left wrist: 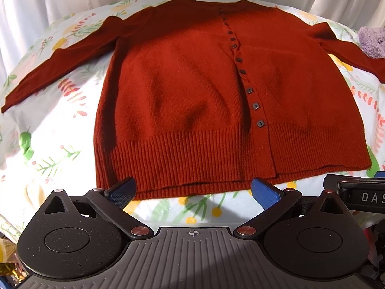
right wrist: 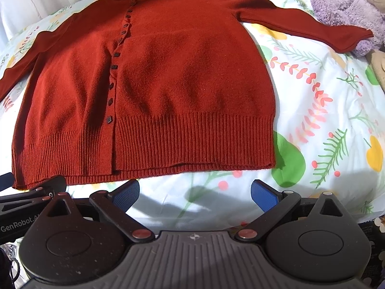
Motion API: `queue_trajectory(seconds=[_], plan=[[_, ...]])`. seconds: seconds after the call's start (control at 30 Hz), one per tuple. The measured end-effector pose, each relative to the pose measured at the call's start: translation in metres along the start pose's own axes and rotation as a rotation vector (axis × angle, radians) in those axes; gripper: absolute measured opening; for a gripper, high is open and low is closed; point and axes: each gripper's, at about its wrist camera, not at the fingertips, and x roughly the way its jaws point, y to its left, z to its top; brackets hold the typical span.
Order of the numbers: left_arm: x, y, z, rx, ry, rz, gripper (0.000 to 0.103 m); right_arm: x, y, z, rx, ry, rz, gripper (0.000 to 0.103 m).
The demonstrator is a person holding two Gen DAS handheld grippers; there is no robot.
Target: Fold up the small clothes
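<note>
A rust-red knit cardigan lies flat and buttoned on a floral bedsheet, sleeves spread to both sides, ribbed hem nearest me. It also shows in the right wrist view. My left gripper is open and empty, its blue pads just at the hem's near edge. My right gripper is open and empty, over bare sheet just short of the hem's right part. The left gripper's body shows at the right view's left edge; the right gripper's body shows at the left view's right edge.
The floral bedsheet spreads around the cardigan. A purple plush bear lies at the far right, touching the right sleeve's cuff; it also shows in the left wrist view. White curtains hang behind the bed.
</note>
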Motion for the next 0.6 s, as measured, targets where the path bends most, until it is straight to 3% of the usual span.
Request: queue_trajectory(seconds=[0.47, 0.53, 0.6], plan=[[0.007, 0.0, 0.004, -0.011, 0.023, -0.005, 0.103, 0.006, -0.004, 0.003, 0.01, 0.011, 0.02, 0.099], [0.008, 0.002, 0.006, -0.021, 0.021, -0.009, 0.103, 0.006, -0.007, 0.005, 0.016, 0.003, 0.049, 0.099], [0.007, 0.005, 0.011, -0.043, -0.005, -0.019, 0.103, 0.004, -0.014, 0.008, 0.026, -0.045, 0.136, 0.099]])
